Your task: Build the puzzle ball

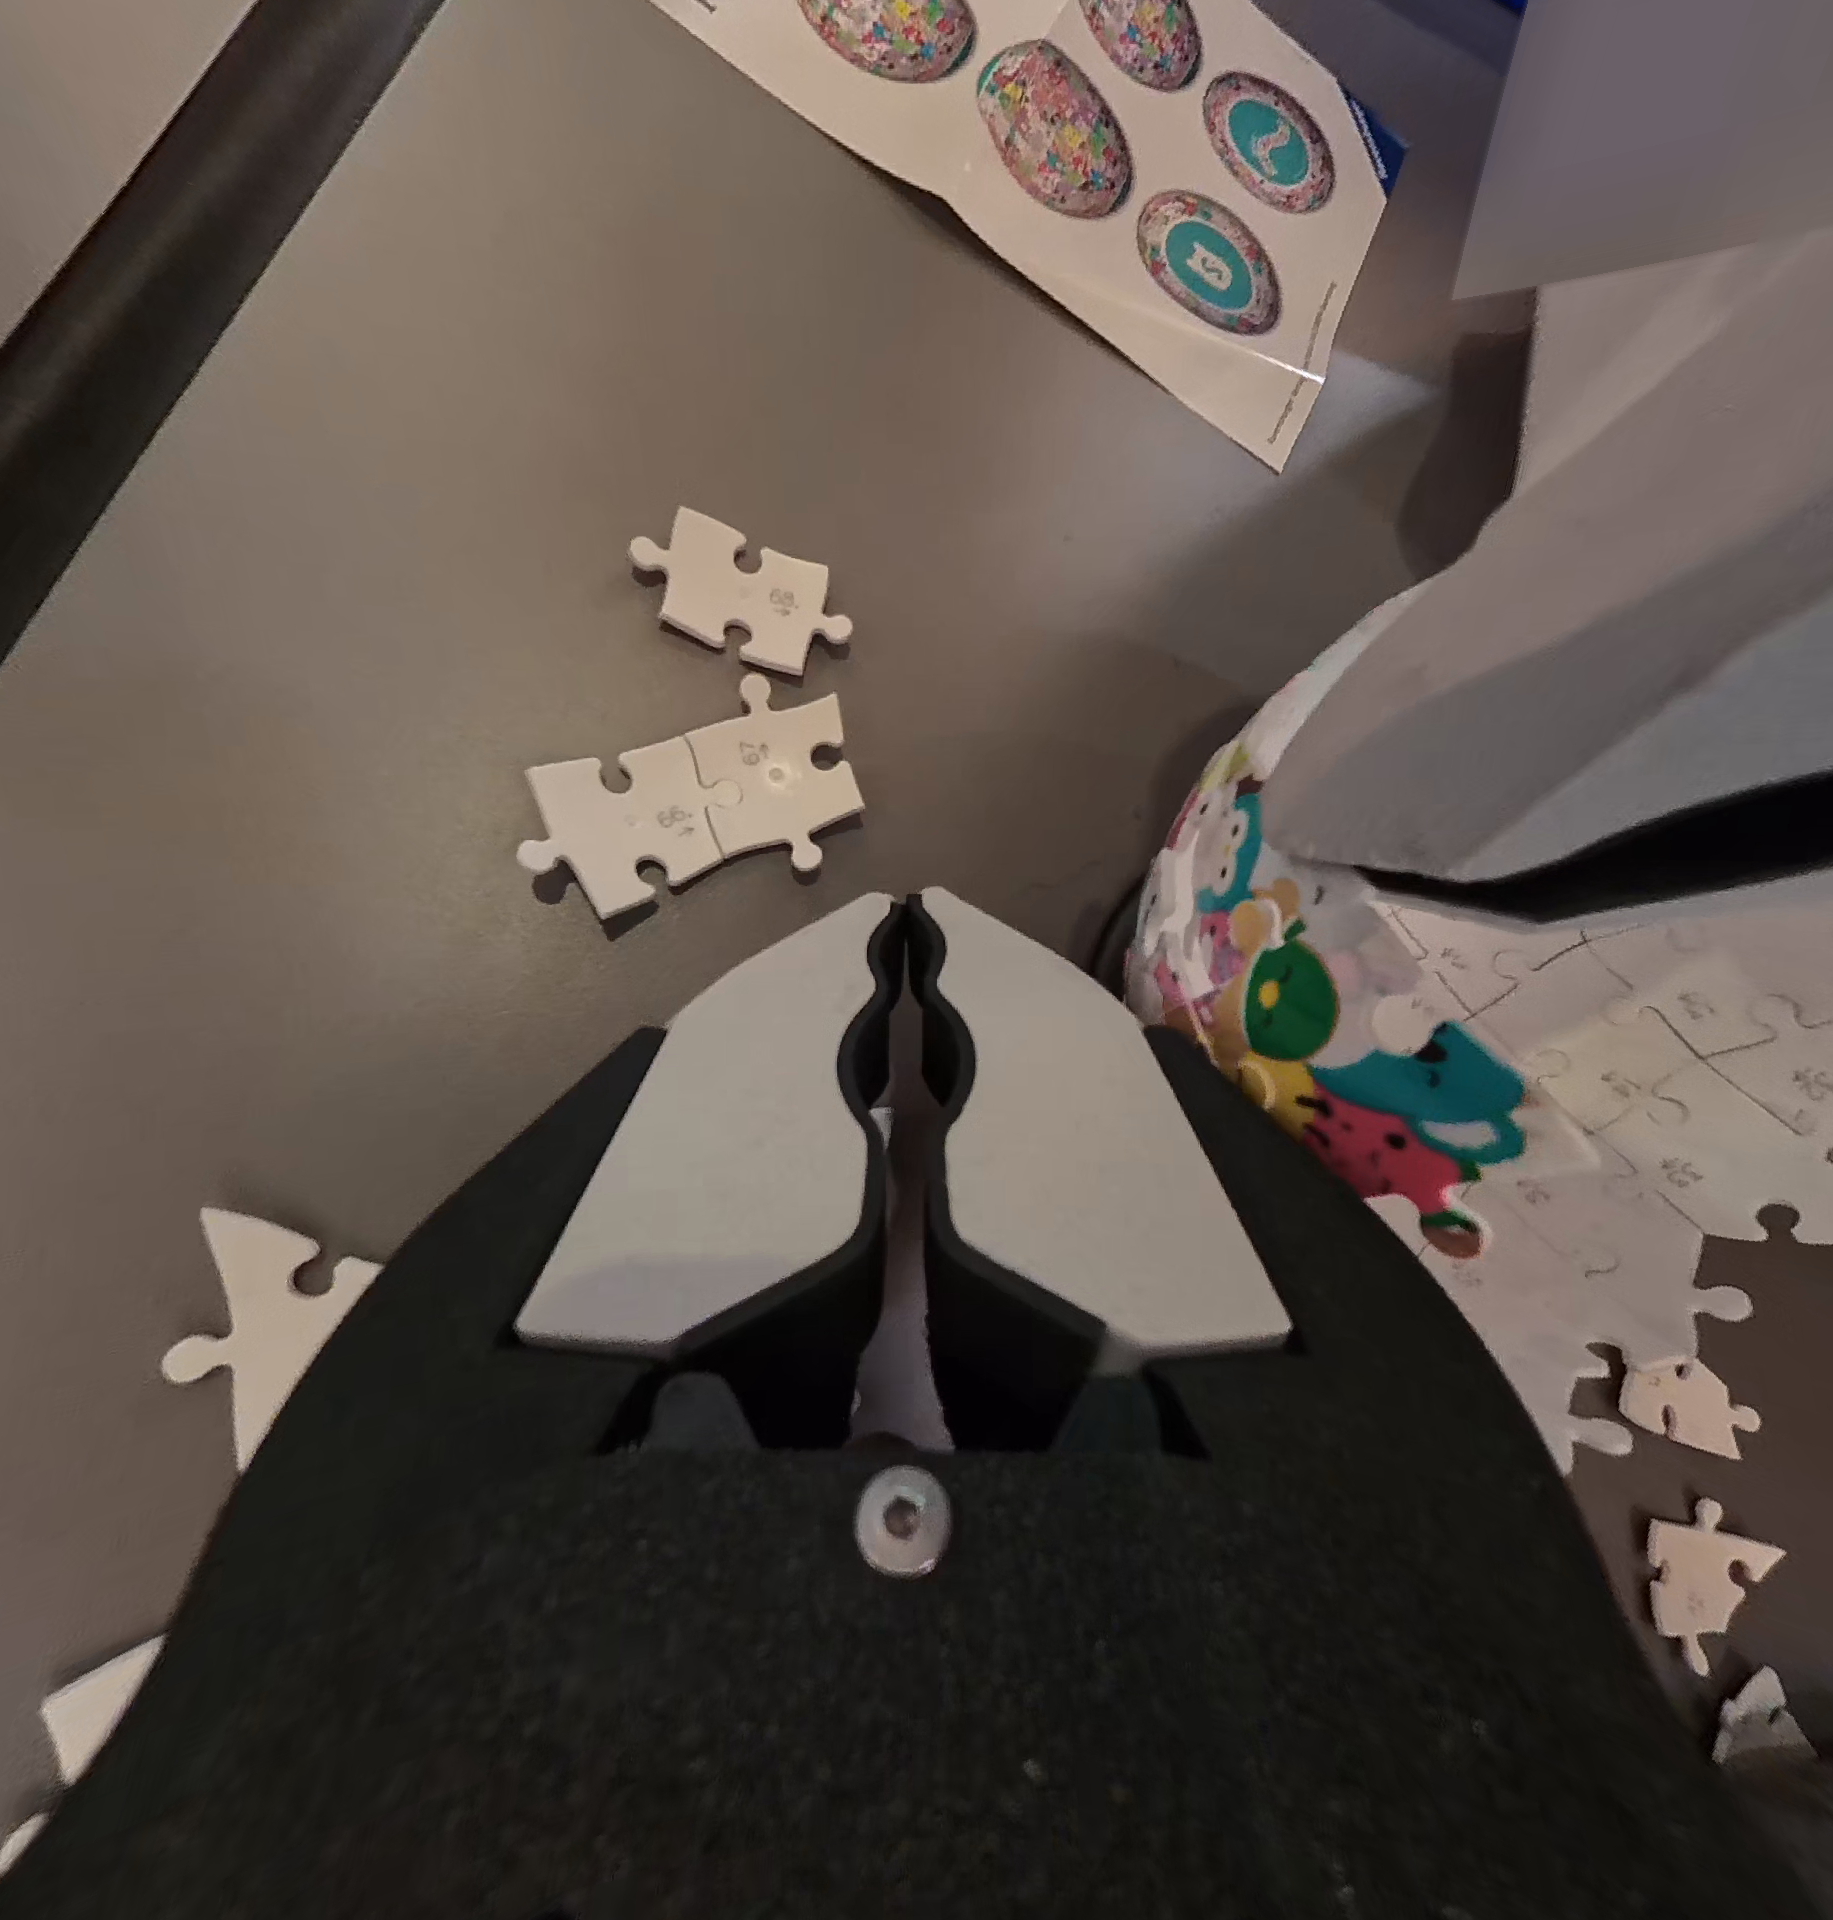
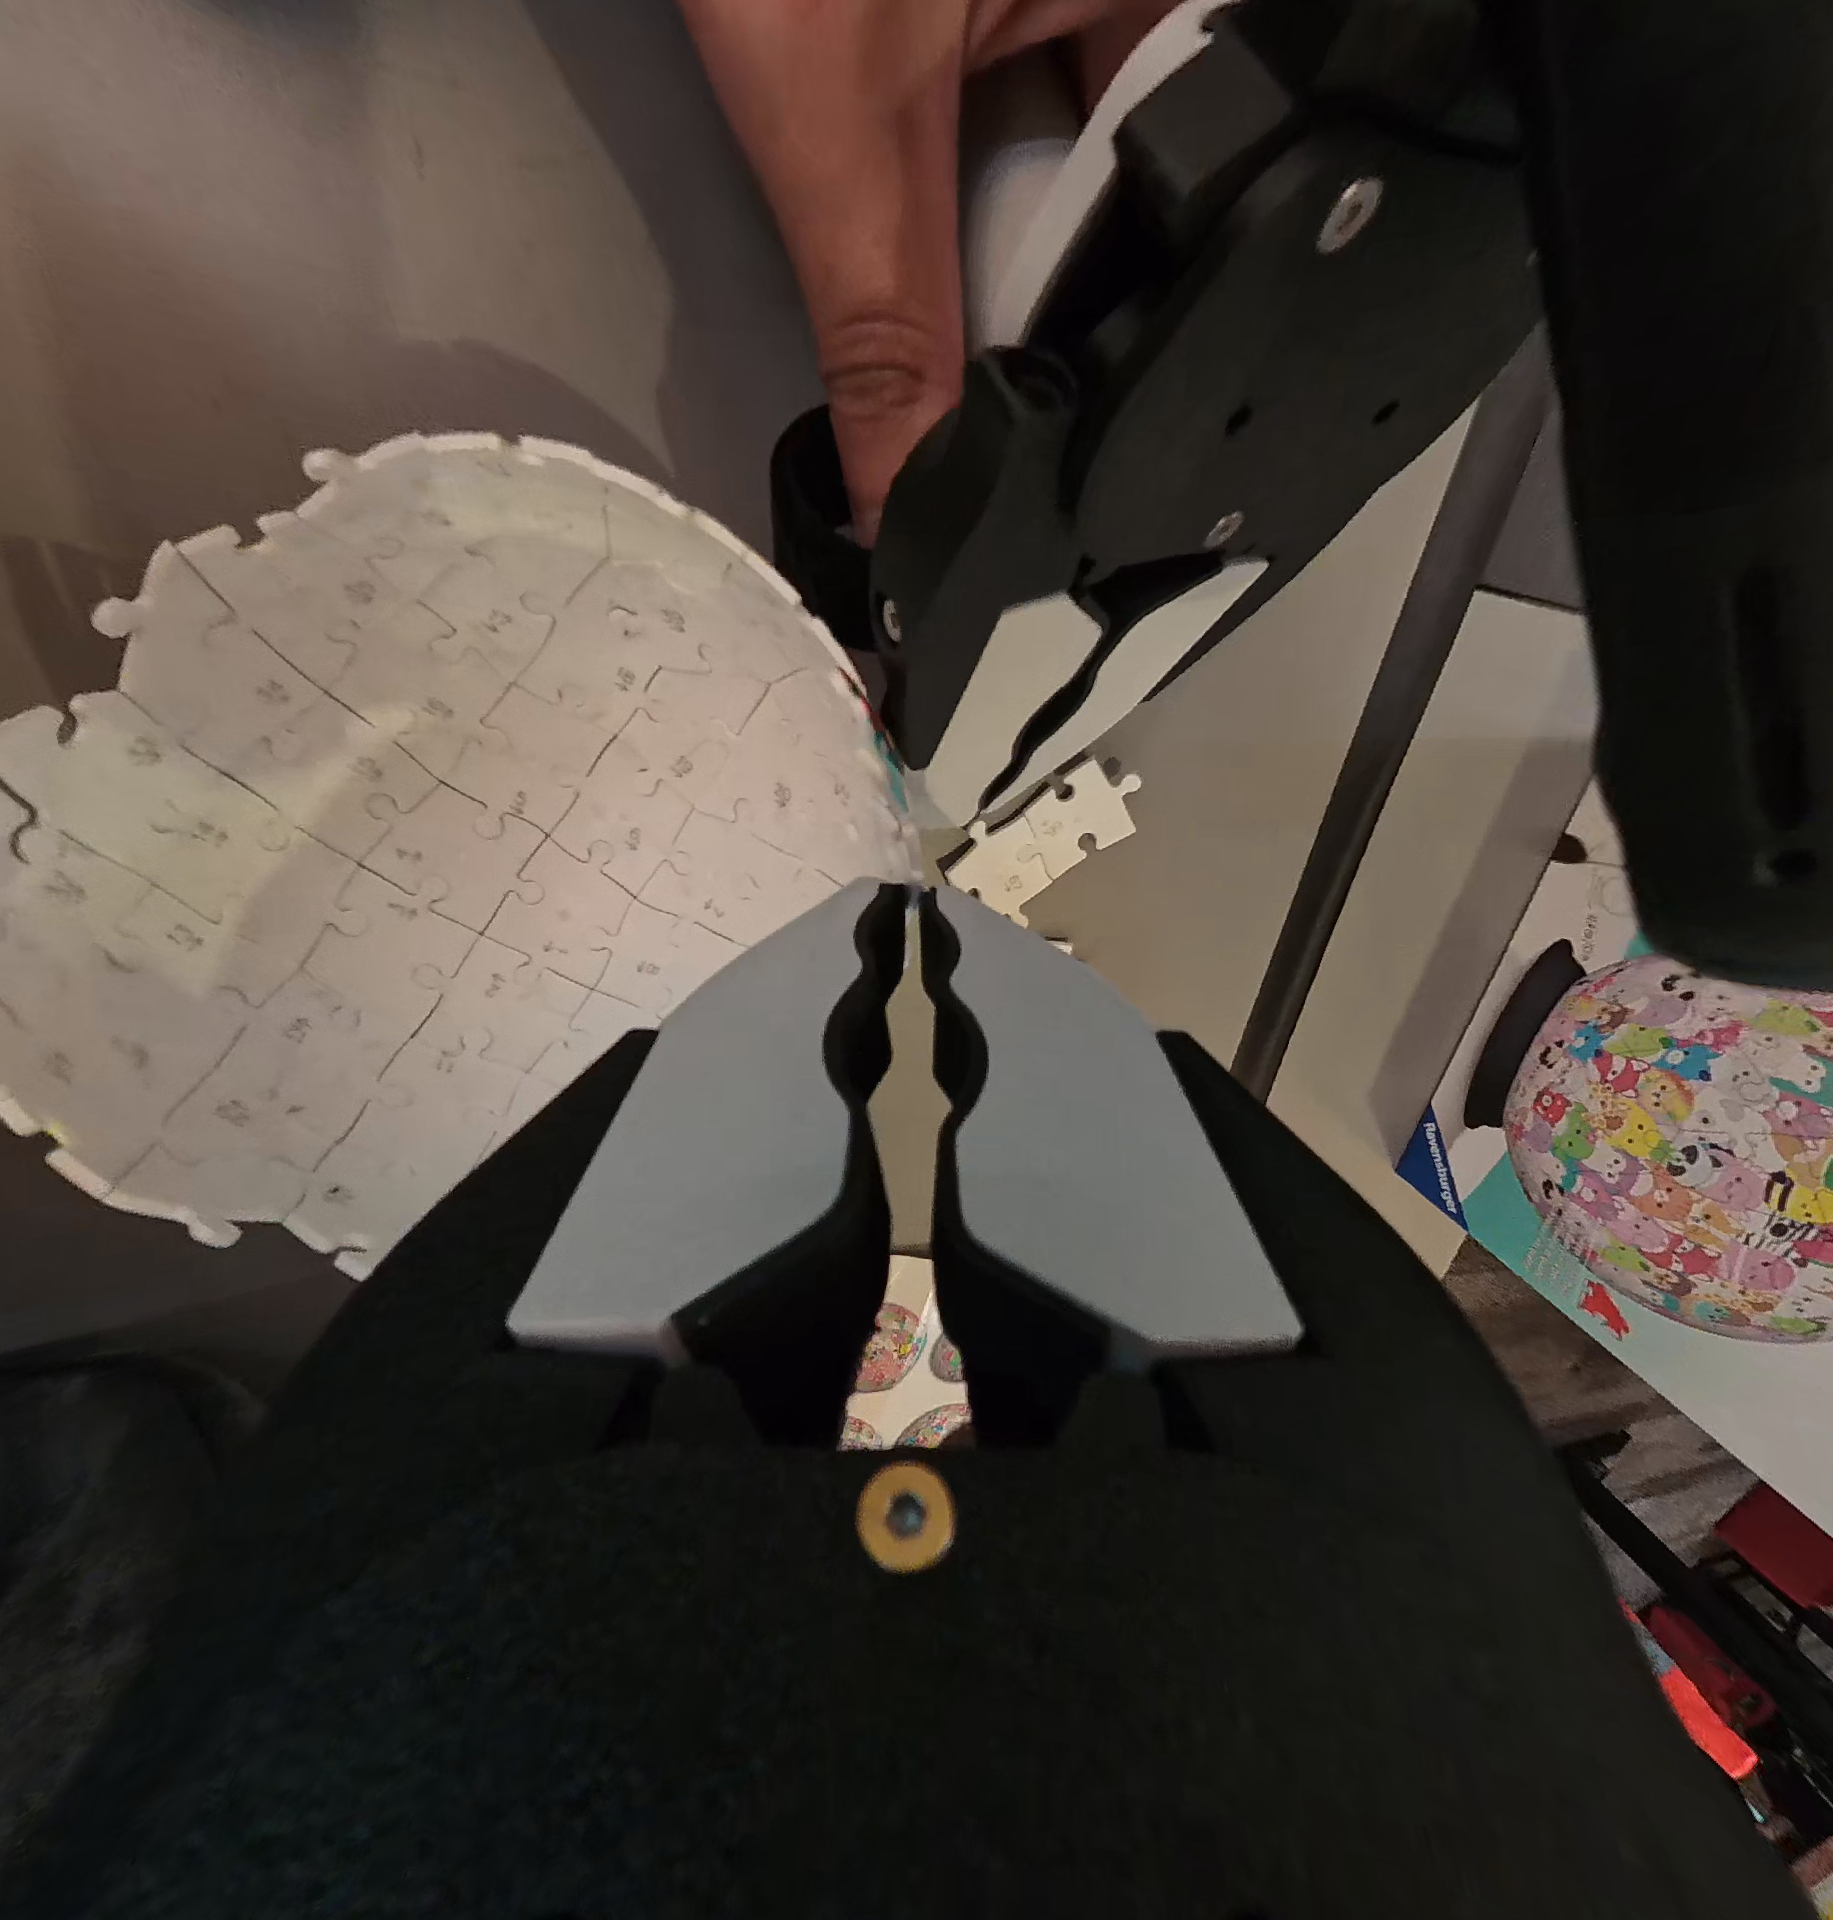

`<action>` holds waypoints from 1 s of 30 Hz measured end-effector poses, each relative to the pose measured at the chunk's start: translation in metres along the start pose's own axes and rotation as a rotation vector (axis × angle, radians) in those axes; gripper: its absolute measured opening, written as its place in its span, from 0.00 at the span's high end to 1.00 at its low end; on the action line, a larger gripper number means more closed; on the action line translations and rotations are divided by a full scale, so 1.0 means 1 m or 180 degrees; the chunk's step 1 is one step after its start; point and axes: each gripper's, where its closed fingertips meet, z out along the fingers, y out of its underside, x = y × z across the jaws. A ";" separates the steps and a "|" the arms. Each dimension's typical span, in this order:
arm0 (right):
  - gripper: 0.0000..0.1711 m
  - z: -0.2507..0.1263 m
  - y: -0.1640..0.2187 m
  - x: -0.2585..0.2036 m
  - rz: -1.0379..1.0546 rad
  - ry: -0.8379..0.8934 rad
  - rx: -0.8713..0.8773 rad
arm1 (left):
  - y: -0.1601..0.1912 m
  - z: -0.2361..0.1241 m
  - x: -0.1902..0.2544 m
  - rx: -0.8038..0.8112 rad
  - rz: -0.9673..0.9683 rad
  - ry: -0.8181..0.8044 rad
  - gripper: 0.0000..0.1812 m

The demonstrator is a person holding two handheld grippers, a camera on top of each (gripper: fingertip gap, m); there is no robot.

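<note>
Left gripper [image 1: 910,906] pressed together, empty, above joined pieces [image 1: 692,802]; right gripper [image 2: 912,896] apparently pinched the half-built ball's [image 2: 403,831] rim.

Indoor hobby or work table [image 1: 392,436], grey and smooth, strewn with white puzzle pieces [image 1: 740,592], a printed instruction sheet [image 1: 1078,177] and a puzzle box [image 2: 1660,1226]; home or lab unclear.

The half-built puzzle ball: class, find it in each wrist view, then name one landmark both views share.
Left wrist view: the half-built puzzle ball sits at the right edge, coloured outside and white inside both showing.
Right wrist view: it fills the left middle, white inside facing the camera.
Shared landmark: the joined pair of white pieces.
</note>
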 end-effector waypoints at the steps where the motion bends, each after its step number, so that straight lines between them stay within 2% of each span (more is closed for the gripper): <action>1: 0.98 0.000 0.000 0.000 0.0001 0.0019 -0.0016 | 0.000 -0.002 0.000 0.0009 -0.0013 0.0005 1.00; 5: 0.98 0.000 0.001 0.000 0.0009 0.0049 -0.0052 | -0.004 -0.018 -0.001 0.0102 -0.0087 0.0017 1.00; 10: 0.98 -0.001 0.004 0.003 0.0053 0.0068 -0.0071 | -0.020 -0.052 0.009 0.0316 -0.0109 0.0102 0.88; 13: 0.98 -0.001 0.005 0.004 0.0068 0.0068 -0.0064 | -0.025 -0.071 0.011 0.0365 -0.0033 0.0003 0.85; 16: 0.98 -0.001 0.005 0.005 0.0093 0.0065 -0.0044 | -0.022 -0.077 0.022 0.0292 0.0015 0.0116 0.82; 22: 0.98 0.000 0.004 0.006 0.0082 0.0135 -0.0072 | -0.016 -0.060 0.015 0.0136 0.0027 0.0013 0.86; 30: 0.98 0.001 0.003 0.008 0.0066 0.0252 -0.0126 | -0.023 -0.048 -0.012 0.0496 -0.0409 -0.0063 0.96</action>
